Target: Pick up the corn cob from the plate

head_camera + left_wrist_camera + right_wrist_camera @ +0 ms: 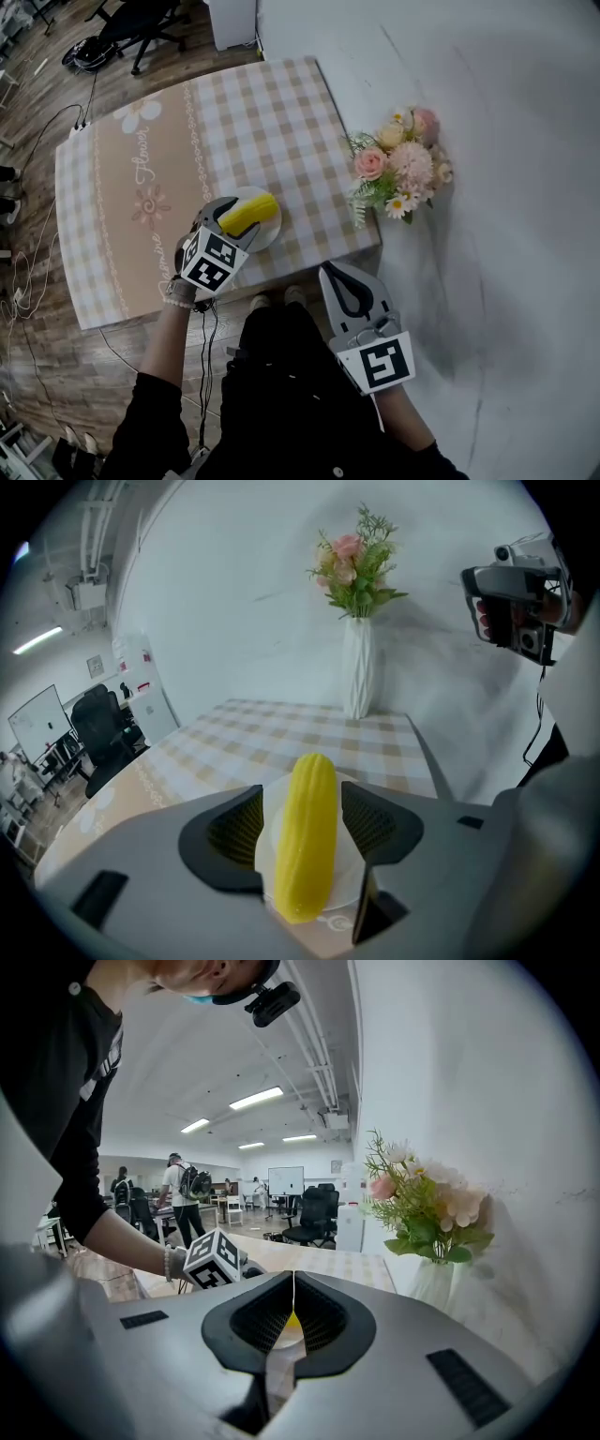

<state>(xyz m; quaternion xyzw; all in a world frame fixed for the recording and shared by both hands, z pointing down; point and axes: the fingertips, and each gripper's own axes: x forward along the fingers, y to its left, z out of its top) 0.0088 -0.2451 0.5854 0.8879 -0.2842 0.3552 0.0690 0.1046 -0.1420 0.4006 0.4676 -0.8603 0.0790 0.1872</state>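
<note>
Two tongs are here, one in each of the person's hands. The left tongs (237, 221) are open wide. The yellow corn cob (249, 215) lies right between their two jaws and points the same way the tongs point. In the left gripper view there is a thin gap on each side of the corn cob, so the black pads are not squeezing it. The corn cob rests on a small white plate (272, 236). The plate sits just under the tips of the left tongs. It stands on a checked cloth (272, 122) that spreads out in front of the left tongs and to both sides of them.

The right tongs (330, 274) are shut tight, one jaw against the other, with nothing in them. They are well apart from the left tongs, near the edge of the cloth closest to the person. Their tips point toward the cloth and are away from the plate and the corn cob.

Straight ahead of the left tongs, past the plate, a white vase (358, 677) stands by the white wall. It holds pink flowers (345, 547). From the right tongs, the flowers are ahead and to the right.
</note>
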